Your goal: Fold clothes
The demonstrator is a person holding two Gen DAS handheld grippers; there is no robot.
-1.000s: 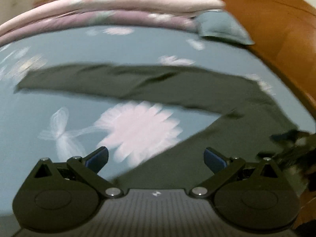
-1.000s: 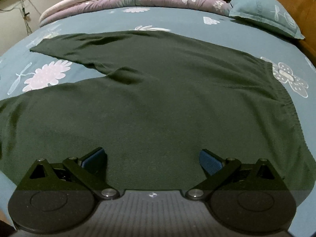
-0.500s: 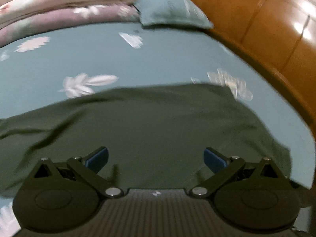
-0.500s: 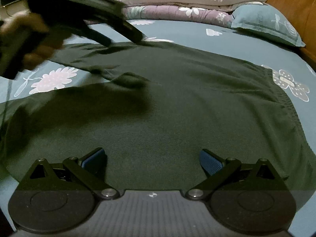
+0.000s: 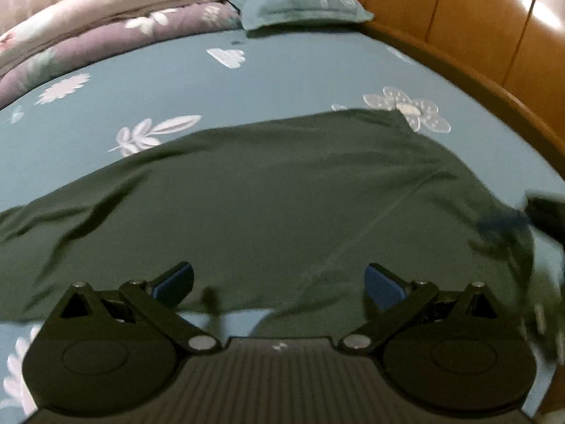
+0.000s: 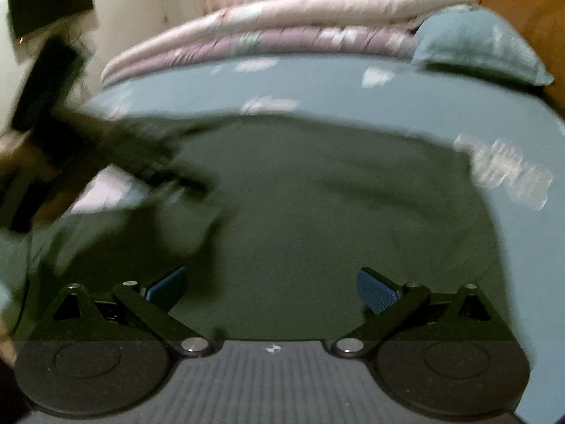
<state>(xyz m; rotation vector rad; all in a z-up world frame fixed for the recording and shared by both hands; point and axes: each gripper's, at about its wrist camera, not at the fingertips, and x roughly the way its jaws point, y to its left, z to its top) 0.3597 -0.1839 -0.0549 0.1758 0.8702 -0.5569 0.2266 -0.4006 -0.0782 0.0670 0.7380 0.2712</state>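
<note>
A dark green long-sleeved top (image 5: 282, 205) lies spread flat on the teal flowered bedsheet (image 5: 275, 70). My left gripper (image 5: 279, 284) hovers open over the top's near edge, with nothing between its blue pads. In the right wrist view the same green top (image 6: 335, 212) fills the middle, blurred by motion. My right gripper (image 6: 270, 288) is open above the cloth and holds nothing. The left gripper's body (image 6: 106, 148) and the hand holding it show as a dark blur at the left of that view, over the sleeve area.
Folded pink and purple quilts (image 5: 116, 28) are stacked at the far side of the bed beside a teal pillow (image 5: 300, 0). A wooden headboard (image 5: 494, 35) curves along the right. A wall with a dark box (image 6: 49, 0) stands at the left.
The left gripper has swung right, from the sleeve to the top's body near the headboard. The right gripper has moved, its view now blurred and tilted higher. Both stayed open.
</note>
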